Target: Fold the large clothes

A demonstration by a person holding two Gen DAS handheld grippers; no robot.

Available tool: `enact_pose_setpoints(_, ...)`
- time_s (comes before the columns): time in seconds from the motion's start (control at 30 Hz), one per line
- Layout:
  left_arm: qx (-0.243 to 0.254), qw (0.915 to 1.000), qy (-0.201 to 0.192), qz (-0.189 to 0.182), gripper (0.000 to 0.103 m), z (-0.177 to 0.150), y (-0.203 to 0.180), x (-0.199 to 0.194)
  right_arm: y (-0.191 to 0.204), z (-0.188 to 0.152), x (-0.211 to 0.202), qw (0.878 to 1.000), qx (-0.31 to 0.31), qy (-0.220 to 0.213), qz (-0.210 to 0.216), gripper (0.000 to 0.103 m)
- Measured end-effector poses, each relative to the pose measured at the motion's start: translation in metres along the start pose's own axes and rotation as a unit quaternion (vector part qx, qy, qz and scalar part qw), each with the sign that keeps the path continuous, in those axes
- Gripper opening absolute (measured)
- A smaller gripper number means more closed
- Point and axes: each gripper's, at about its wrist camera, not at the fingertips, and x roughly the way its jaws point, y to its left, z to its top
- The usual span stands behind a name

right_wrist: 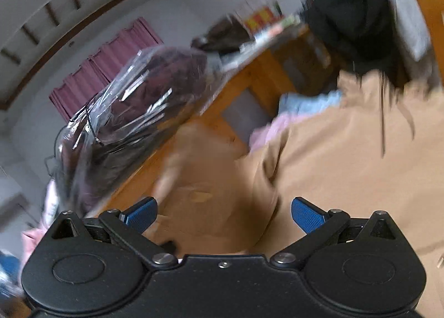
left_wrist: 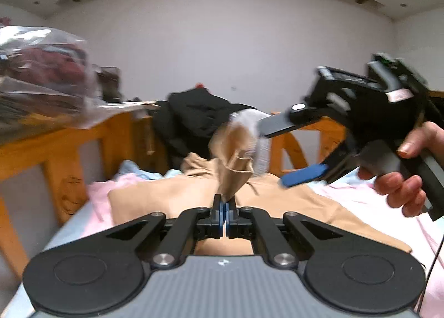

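Observation:
A tan garment [left_wrist: 172, 196] lies spread on the bed, with one sleeve lifted. My left gripper [left_wrist: 224, 207] is shut on a fold of that tan sleeve. The sleeve rises from the jaws to a grey ribbed cuff [left_wrist: 262, 148]. A hand [left_wrist: 399, 184] holds my right gripper [left_wrist: 273, 155] at the right, open, its black and blue fingers on either side of the cuff without pressing it. In the right wrist view the right gripper [right_wrist: 224, 215] stands wide open over the blurred tan garment [right_wrist: 347, 165], with both blue pads [right_wrist: 141, 214] bare.
A wooden bed rail [left_wrist: 55, 151] runs along the left and back. A black garment [left_wrist: 194, 118] hangs over it. A clear plastic bag of maroon clothes [left_wrist: 41, 68] sits on the rail at the left. Pink bedding [left_wrist: 97, 198] and a light blue cloth [left_wrist: 130, 168] lie under the garment.

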Motion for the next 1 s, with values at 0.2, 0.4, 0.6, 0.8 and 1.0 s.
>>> enact_pose_setpoints(0.2, 0.029, 0.9992, 0.015, -0.024, 0.000, -0.012, -0.013, 0.012, -0.029, -0.022, 0.022, 0.995, 0.085, 0.041, -0.007, 0.102)
enact_pose_setpoints(0.4, 0.037, 0.9984, 0.031, -0.030, 0.001, -0.019, -0.021, 0.009, -0.045, -0.031, 0.029, 0.986, 0.153, 0.020, -0.059, 0.066)
enact_pose_setpoints(0.6, -0.008, 0.9984, 0.045, -0.033, 0.036, -0.013, -0.012, 0.002, -0.021, 0.007, 0.019, 0.990, 0.080, -0.019, -0.117, 0.002)
enact_pose_setpoints(0.8, -0.016, 0.9983, 0.056, 0.008, 0.050, -0.017, 0.005, -0.003, 0.035, 0.076, -0.034, 0.987, 0.000, -0.134, -0.094, 0.001)
enact_pose_setpoints(1.0, 0.019, 0.9889, 0.132, 0.065, 0.051, -0.030, 0.052, 0.056, 0.068, 0.143, -0.061, 0.981, -0.045, -0.164, -0.097, 0.001)
